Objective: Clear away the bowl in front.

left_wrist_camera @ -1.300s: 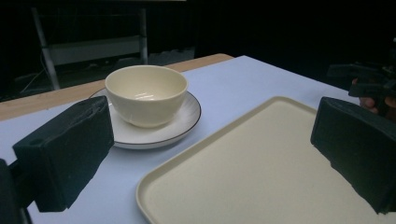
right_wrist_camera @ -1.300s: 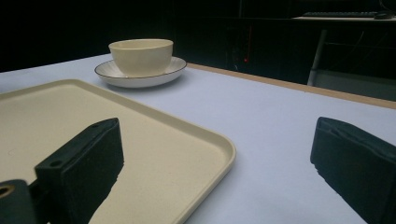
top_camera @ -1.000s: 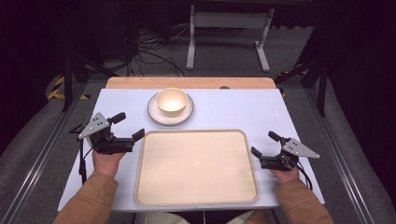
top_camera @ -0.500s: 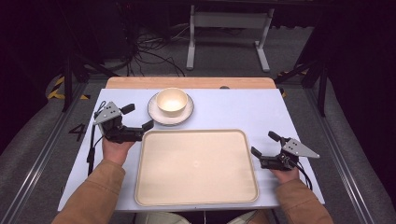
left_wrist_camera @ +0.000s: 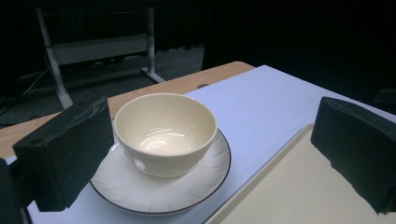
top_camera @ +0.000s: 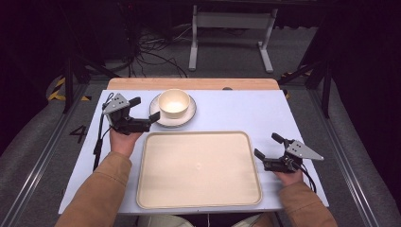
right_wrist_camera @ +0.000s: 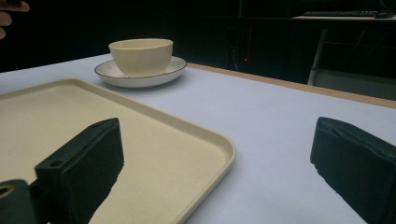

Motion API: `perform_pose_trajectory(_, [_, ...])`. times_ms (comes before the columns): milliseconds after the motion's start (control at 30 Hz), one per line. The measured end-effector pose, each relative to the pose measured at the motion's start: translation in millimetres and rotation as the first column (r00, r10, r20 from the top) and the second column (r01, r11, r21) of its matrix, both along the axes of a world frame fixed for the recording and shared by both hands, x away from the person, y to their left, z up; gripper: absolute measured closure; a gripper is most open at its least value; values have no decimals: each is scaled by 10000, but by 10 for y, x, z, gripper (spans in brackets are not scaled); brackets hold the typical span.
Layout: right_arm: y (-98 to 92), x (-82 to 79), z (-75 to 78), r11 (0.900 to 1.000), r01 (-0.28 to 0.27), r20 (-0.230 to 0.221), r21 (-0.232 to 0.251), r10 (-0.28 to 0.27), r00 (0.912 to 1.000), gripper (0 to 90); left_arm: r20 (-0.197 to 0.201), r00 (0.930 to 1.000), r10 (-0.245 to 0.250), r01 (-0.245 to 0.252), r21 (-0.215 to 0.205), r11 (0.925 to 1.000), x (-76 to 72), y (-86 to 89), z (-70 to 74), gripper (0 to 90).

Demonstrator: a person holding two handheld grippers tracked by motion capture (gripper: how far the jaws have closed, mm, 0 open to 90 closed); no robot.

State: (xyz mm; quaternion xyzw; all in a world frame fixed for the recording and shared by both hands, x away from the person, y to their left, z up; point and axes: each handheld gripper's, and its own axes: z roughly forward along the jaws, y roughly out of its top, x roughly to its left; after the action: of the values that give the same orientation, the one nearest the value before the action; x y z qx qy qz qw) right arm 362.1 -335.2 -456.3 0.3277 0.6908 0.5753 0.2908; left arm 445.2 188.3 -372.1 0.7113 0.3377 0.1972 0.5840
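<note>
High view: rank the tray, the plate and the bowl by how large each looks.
1. The tray, by far the largest.
2. The plate, visibly wider than the bowl on it.
3. The bowl, smallest.
The tray lies nearer the camera, but the gap is plain.

Pale blue counter (top_camera: 227, 111) with a wood strip along the far edge; on it sit a big cream tray (top_camera: 198, 168) and a saucer (top_camera: 161, 118) holding a bowl (top_camera: 173, 102).

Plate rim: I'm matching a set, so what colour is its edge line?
A thin dark line rings the white plate, clearest in the left gripper view.
</note>
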Motion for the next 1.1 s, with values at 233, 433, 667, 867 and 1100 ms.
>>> perform_pose_trajectory(233, [-2,0,0,10000,1,9,3,-1,10000,31,-304,9994,153,-160,-247,9996,145,-16,-9,2])
perform_pose_trajectory(433, [-1,-1,0,10000,0,16,-10,0,10000,31,-146,9999,46,-47,-70,10000,216,-61,34,2])
perform_pose_trajectory(667, [-1,-5,-1,10000,4,34,-7,-4,10000,31,-287,9996,-8,15,237,9997,301,-128,84,10])
perform_pose_trajectory(867, [2,-6,-2,10000,19,67,-24,-19,10000,31,-434,9990,-54,78,541,9985,396,-166,114,9])
perform_pose_trajectory(1100, [2,-9,-2,10000,32,75,-18,-32,10000,31,-478,9979,-426,489,1385,9892,486,-224,184,61])
